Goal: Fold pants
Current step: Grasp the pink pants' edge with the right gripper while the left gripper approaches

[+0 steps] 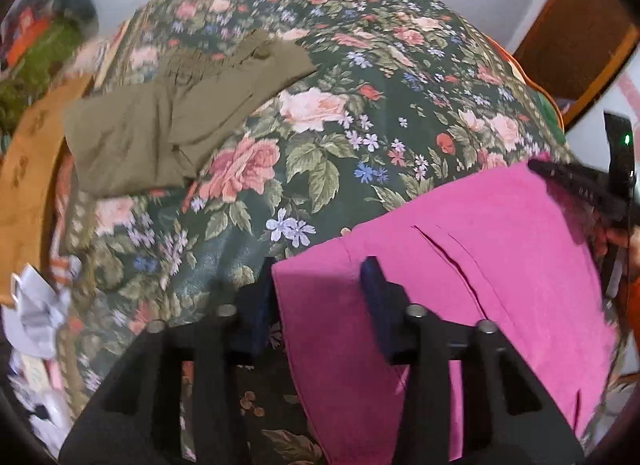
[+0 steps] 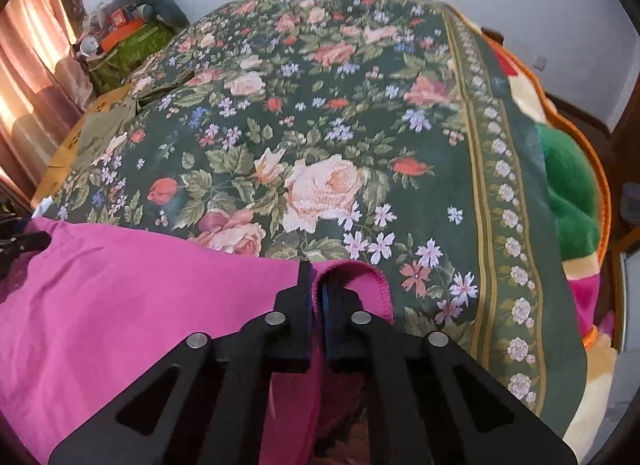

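Low in the right wrist frame, the right gripper (image 2: 316, 289) is clenched on the pink pants (image 2: 120, 305): its two black fingers stand almost together, and a stitched hem of the cloth loops up out of the narrow slit between them. From there the pants spread to the left edge of that frame as a smooth, matte sheet with soft creases, lying on the bed (image 2: 500, 169).

At the bottom of the left wrist frame, the left gripper (image 1: 316, 289) stands partly open, astride the near left edge of the same pants (image 1: 460, 249). One dark blue pad (image 1: 376, 297) lies on top of the pink cloth; the other finger sits below and to the left, beside the edge and partly hidden by it. Whether the pads actually press the cloth cannot be told. A thin slit, like a pocket opening, runs slantwise across the cloth at centre right.

The bed wears a dark green woven cover with big pink roses, small blue and white flowers and a pale flowered border down its right side. At the upper left of the left wrist frame lies an olive garment (image 1: 168, 121), flat and roughly folded, well apart from the pants. Beyond it, brown cardboard (image 1: 32, 169) runs along the left edge. The far left clutter is blurred, and the right gripper's black body is cut off at that frame's right edge.
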A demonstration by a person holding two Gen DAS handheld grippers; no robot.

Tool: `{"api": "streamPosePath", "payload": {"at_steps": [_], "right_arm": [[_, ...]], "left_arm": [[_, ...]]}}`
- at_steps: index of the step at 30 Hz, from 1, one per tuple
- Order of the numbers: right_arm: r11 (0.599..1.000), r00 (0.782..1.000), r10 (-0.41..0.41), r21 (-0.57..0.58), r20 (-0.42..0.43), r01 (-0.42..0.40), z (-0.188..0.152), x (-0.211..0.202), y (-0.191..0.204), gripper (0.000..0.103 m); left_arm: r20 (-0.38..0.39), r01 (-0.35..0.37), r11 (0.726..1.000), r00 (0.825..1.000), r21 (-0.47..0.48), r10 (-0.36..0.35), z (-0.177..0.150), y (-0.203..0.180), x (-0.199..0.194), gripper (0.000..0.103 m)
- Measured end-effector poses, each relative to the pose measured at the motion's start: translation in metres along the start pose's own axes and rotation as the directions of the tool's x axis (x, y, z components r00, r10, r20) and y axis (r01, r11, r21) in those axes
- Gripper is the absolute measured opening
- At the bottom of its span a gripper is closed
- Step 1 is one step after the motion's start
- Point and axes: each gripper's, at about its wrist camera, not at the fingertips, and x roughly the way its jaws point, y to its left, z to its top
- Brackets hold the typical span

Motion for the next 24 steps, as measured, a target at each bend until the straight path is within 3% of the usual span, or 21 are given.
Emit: {"api": "streamPosePath", "payload": {"at_steps": [5,12,16,22,24], "right_arm": [[0.998,0.998,-0.063,-0.009,0.031,0.063,-0.001,-0.001,0.002,0.001],[0.991,0.991,-0.126,-0.036,0.033,0.127,0.000,0.003,0.008,0.000],[0.991,0.991,-0.129,-0.031,0.029,0.130,0.000,0.003,0.006,0.000],[0.989,0.991,-0.136,-0.063,-0.005,0.135,0.002,0.001,0.012,0.003],[0.986,0.988,-0.157,-0.067,-0.016,0.155,0.004,-0.001,0.013,0.010]], "left_arm": [[0.019,-0.084,0.995,0.996,0.057,0.083,-0.002,-0.011,-0.006,0.031],[0.027,-0.101,0.994,0.995,0.032,0.100,-0.010,-0.005,-0.007,0.031],[0.029,-0.157,0.987,0.987,0.046,0.156,-0.013,-0.004,-0.010,0.031],[0.025,-0.147,0.989,0.989,0.002,0.147,-0.018,0.013,-0.024,0.031],[0.040,-0.152,0.988,0.988,-0.007,0.152,-0.018,0.014,-0.033,0.031]]}}
